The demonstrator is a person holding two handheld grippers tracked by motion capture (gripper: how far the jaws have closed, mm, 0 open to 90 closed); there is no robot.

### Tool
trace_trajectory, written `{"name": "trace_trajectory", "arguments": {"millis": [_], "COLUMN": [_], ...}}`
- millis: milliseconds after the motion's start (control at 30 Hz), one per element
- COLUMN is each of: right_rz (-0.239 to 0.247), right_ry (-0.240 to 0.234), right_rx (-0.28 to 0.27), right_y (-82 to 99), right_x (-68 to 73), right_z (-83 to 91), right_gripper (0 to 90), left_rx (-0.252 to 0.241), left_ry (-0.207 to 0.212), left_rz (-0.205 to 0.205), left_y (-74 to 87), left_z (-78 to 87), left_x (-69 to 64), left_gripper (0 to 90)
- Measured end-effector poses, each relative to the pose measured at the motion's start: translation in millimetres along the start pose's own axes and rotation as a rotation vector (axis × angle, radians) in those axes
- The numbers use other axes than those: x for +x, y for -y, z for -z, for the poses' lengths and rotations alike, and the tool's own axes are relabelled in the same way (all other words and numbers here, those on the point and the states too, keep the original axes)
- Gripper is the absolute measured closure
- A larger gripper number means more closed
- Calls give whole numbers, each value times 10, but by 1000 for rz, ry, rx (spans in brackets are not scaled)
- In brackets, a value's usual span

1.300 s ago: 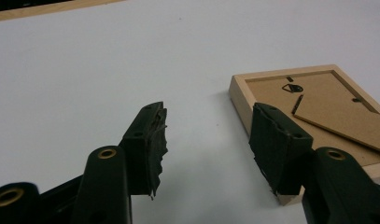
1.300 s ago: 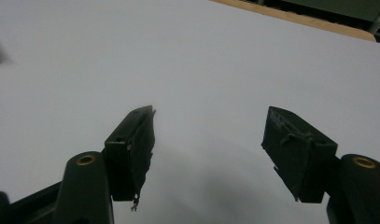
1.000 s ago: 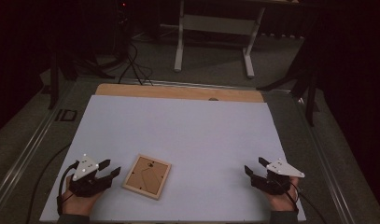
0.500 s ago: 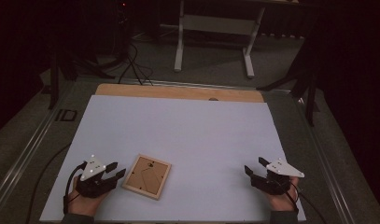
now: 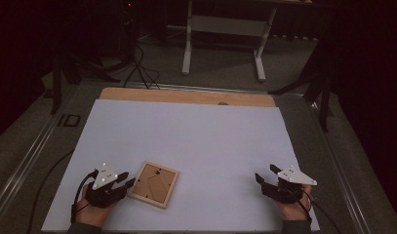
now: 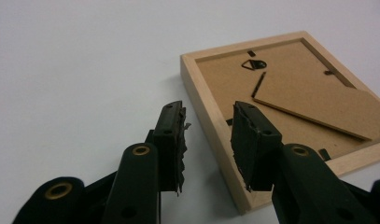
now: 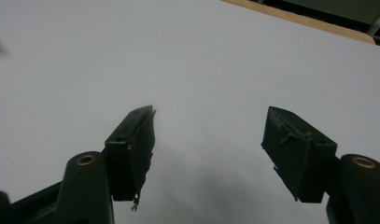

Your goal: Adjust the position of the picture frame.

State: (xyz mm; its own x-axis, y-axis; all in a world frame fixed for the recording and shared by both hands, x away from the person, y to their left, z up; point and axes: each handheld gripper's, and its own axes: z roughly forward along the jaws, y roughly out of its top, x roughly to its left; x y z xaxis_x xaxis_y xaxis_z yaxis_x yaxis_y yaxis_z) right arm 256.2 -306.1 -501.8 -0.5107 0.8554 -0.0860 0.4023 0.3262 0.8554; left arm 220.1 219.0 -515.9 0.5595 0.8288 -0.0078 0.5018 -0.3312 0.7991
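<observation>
**Left gripper closing in on the picture frame's edge**

Now the left gripper (image 5: 119,187) sits at the near-left of the white counter (image 5: 196,141), its fingers (image 6: 171,140) straddling the near rail of the wooden picture frame (image 5: 153,184). The frame lies face down, brown backing board up, just right of that gripper. The jaws have just been closing; they stand about half open with the rail between them, one finger outside the rail and one over the backing, and a gap on each side, so nothing is gripped yet.

To do the grab well, I judge: keep the fingers square to the rail, sink low enough that the pads bite the wood and not the loose-looking stand flap (image 6: 313,100), then close fully before lifting. A shallow bite could let the frame tip or slide on the smooth sheet.

The right gripper (image 5: 268,179) rests at the near-right, well apart from the frame, fingers (image 7: 131,144) wide open and empty.

Writing: "ID" is readable on the dark surround left of the counter (image 5: 68,120). No brand or label can be seen on the frame's back.
</observation>
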Motion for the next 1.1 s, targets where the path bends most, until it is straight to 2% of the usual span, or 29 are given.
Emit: {"name": "trace_trajectory", "arguments": {"millis": [167, 300, 567, 700, 800, 900, 933, 1100], "right_rz": [-3, -2, -1, -1, -1, 0, 0, 1], "right_ry": [3, 3, 0, -1, -1, -1, -2, -4], "right_rx": [-1, -1, -3, -3, -4, -4, -3, -4], "right_y": [2, 2, 2, 2, 2, 2, 2, 1], "right_x": [-9, -10, -4, -6, -6, -5, -2, 2], "right_z": [6, 5, 4, 5, 6, 4, 3, 0], "right_gripper": [336, 335, 335, 335, 335, 335, 335, 334], "left_rx": [26, 26, 31, 47, 52, 56, 66, 70], "left_ry": [20, 30, 49, 46, 48, 53, 38, 34], "left_rz": [-9, -3, -4, -17, -6, -13, -23, -12], "left_y": [7, 14, 23, 26, 22, 10, -8, -26], "left_z": [-43, -47, -46, -66, -66, -73, -79, -96], "left_x": [-23, -16, -18, -46, -41, -61, -77, -73], "left_gripper": [673, 701, 701, 702, 717, 782, 783, 795]}}
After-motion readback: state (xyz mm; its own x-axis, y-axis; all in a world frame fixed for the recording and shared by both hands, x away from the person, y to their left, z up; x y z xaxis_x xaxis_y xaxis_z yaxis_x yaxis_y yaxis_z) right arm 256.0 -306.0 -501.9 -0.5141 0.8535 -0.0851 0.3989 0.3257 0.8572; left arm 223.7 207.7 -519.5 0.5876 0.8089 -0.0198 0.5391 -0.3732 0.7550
